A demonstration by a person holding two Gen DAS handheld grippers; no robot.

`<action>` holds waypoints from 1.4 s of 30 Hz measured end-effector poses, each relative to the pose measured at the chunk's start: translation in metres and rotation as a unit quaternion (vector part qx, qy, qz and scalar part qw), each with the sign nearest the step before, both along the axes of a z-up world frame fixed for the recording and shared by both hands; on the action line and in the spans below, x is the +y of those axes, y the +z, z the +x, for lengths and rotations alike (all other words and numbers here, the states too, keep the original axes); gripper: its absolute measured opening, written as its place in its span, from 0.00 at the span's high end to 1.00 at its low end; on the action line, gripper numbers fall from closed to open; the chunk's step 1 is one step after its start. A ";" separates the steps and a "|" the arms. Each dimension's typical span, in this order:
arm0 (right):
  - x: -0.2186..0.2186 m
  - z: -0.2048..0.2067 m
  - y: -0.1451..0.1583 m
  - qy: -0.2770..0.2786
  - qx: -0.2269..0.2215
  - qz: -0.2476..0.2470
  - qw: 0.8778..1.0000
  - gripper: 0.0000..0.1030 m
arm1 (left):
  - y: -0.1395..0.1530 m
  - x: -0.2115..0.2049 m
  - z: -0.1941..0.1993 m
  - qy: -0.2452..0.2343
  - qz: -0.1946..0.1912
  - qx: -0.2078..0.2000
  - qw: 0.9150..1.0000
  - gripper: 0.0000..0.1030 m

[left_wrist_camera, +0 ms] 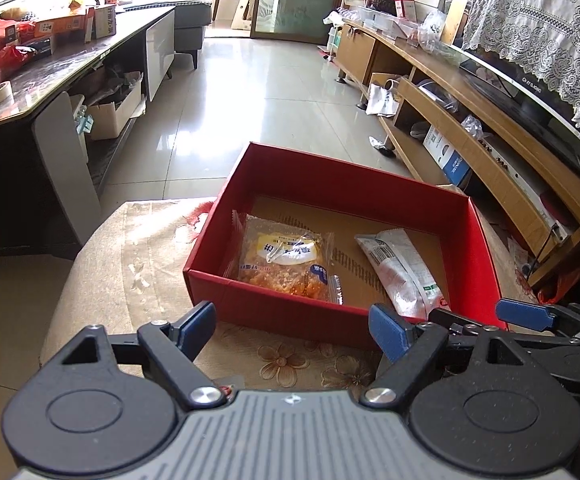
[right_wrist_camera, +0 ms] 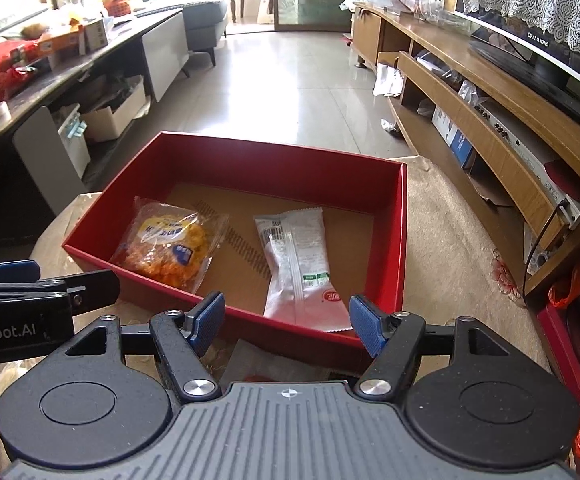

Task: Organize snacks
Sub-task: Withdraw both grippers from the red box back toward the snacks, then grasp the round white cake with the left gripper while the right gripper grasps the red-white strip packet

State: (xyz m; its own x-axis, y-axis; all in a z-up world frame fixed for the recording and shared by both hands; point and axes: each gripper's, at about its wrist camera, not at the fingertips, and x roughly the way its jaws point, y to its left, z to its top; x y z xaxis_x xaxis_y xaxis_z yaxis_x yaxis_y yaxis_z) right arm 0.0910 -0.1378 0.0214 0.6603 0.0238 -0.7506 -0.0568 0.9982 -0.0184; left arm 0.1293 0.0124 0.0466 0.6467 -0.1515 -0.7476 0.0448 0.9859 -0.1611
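Snacks lie inside the red box (left_wrist_camera: 330, 188): two sealed packets, flat on its brown cardboard floor. Your clear packet of orange-yellow crisp pieces (left_wrist_camera: 285, 260) sits toward the box's left side, near the front wall. Your white packet (left_wrist_camera: 402, 268) lies to its right, set at a slant, its lower end against the front wall; the two are apart, with bare cardboard between them. The box rests on a worktop covered with a beige floral cloth (left_wrist_camera: 137, 256).

Your left tongs (left_wrist_camera: 296, 330) hover just in front of the box's near wall, blue pads spread wide, nothing between them. Your right tongs (right_wrist_camera: 287, 322) stand likewise spread and empty, poised over the near wall with the white packet's end showing between the pads but not touched. The two tools sit side by side, each visible at the edge of the other's view.

A tiled floor (left_wrist_camera: 257, 92) runs beyond, with a wooden TV cabinet (left_wrist_camera: 486, 120) along the right.
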 end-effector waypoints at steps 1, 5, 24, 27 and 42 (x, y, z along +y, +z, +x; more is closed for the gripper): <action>0.000 -0.001 0.000 0.000 0.000 0.000 1.000 0.27 | 0.000 0.000 -0.001 -0.001 0.000 0.000 1.000 0.22; 0.003 -0.007 0.000 0.002 0.002 0.002 1.000 0.27 | 0.000 0.003 -0.007 -0.001 -0.001 0.000 1.000 0.22; 0.021 -0.049 -0.013 0.015 0.036 -0.001 0.999 0.27 | -0.014 0.021 -0.058 -0.007 0.004 0.025 1.000 0.22; 0.023 -0.056 -0.016 0.018 0.043 0.003 0.999 0.27 | -0.016 0.024 -0.065 -0.006 0.004 0.031 0.999 0.23; 0.047 -0.085 -0.034 0.054 0.076 -0.002 0.996 0.24 | -0.024 0.055 -0.082 0.017 -0.014 0.053 0.998 0.22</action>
State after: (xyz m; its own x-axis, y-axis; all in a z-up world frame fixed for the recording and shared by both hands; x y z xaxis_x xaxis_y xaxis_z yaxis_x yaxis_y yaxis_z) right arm 0.0058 -0.0910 -0.0122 0.5327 0.0860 -0.8419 -0.1666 0.9860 -0.0047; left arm 0.0472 0.0673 0.0230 0.5688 -0.1525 -0.8082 -0.0078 0.9816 -0.1907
